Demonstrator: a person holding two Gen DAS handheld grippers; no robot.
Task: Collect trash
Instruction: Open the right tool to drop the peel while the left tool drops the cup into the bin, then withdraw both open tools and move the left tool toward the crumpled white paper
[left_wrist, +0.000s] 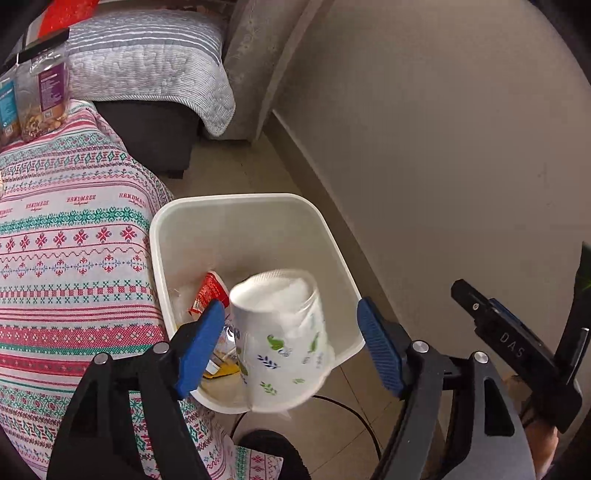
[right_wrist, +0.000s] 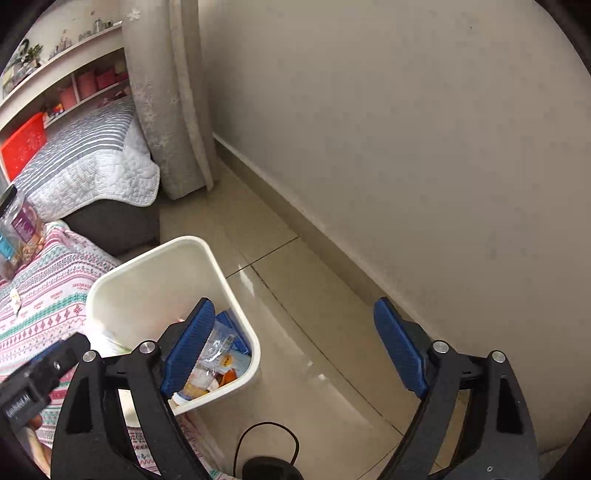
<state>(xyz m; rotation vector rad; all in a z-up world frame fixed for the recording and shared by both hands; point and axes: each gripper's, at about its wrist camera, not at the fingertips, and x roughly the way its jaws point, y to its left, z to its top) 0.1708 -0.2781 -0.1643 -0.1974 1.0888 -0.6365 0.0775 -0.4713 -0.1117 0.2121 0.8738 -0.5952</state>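
Tumbling above the white bin (left_wrist: 255, 221), a paper cup (left_wrist: 282, 339) printed with green and blue leaves shows blurred in the left wrist view, its open mouth turned up toward the camera and its body tilted over the bin's near rim. It sits between the blue pads of the left gripper (left_wrist: 291, 345), whose jaws stand apart; the left pad (left_wrist: 201, 343) is close against the cup's side, while the right pad is clear of it, so nothing is pressed. Inside the bin lie a red and white wrapper (left_wrist: 210, 291) and some yellow and clear scraps under the cup. The right wrist view shows the same bin (right_wrist: 147, 258) holding clear plastic (right_wrist: 218, 347), a blue packet and orange bits near its front corner. The right gripper (right_wrist: 295, 349) hangs with its jaws wide apart and nothing between them, its left pad over the bin's corner and its right pad over the bare floor tiles (right_wrist: 314, 314). Just beside the bin, touching its left wall, is a surface draped in a pink, green and white patterned cloth (left_wrist: 74, 240), with snack packets (left_wrist: 40, 96) standing at its far end. A black cable (right_wrist: 266, 439) loops on the floor near the bin. Beyond are a bed with a grey striped quilt (right_wrist: 85, 155), a pale curtain (right_wrist: 162, 92) and a plain wall (right_wrist: 406, 129).
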